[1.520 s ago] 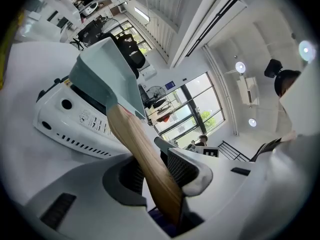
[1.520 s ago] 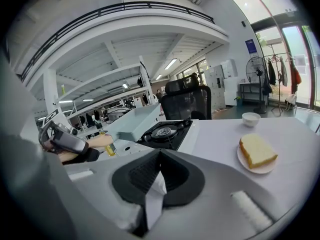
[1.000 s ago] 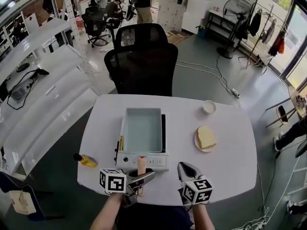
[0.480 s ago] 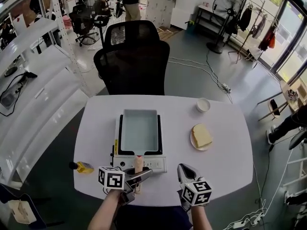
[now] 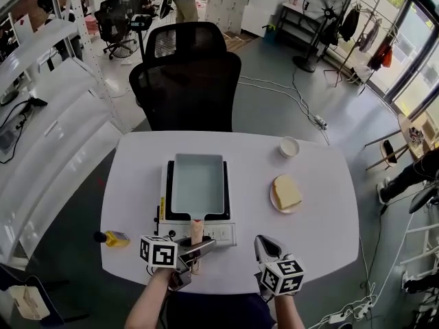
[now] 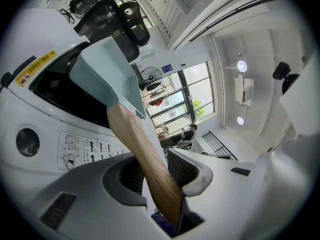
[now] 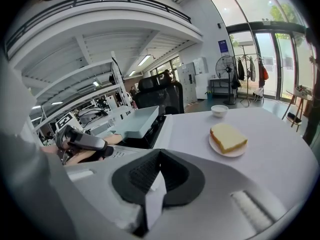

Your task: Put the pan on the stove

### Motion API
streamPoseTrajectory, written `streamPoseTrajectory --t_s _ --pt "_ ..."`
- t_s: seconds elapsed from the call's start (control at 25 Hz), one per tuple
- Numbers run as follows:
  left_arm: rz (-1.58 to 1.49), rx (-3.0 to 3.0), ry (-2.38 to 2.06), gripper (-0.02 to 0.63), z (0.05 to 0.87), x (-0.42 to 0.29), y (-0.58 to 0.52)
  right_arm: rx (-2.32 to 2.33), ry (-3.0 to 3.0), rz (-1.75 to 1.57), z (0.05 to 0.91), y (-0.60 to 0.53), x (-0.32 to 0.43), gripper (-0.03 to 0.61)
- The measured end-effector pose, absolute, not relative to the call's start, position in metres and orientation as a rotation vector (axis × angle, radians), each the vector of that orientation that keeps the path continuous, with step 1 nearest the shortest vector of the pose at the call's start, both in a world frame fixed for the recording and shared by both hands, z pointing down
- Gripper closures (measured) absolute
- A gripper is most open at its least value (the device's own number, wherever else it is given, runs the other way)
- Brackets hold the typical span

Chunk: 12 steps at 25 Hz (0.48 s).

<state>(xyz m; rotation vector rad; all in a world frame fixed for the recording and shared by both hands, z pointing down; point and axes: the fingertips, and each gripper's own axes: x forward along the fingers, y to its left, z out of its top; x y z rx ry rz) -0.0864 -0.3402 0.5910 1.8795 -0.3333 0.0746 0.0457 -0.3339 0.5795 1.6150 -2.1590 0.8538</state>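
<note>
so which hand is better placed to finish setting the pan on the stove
Left. The left claw is shut on the handle, with the pan over the stove. The right claw is empty, over the table beside the stove.

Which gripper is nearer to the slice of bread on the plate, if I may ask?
Right. The right gripper is at the table's near edge, short of the bread; the left gripper is farther left, clamped on the pan handle.

pale rectangular pan (image 5: 198, 186) on stove (image 5: 163, 205)
</note>
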Motion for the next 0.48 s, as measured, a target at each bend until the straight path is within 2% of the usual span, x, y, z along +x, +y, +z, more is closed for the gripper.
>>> streamPoseTrajectory --t_s 0.48 --pt "-0.004 1.825 -0.329 0.477 0.5856 -0.0780 -0.3478 1.596 -2.159 0.854 0.5840 -0.3337 0.0484 0.577"
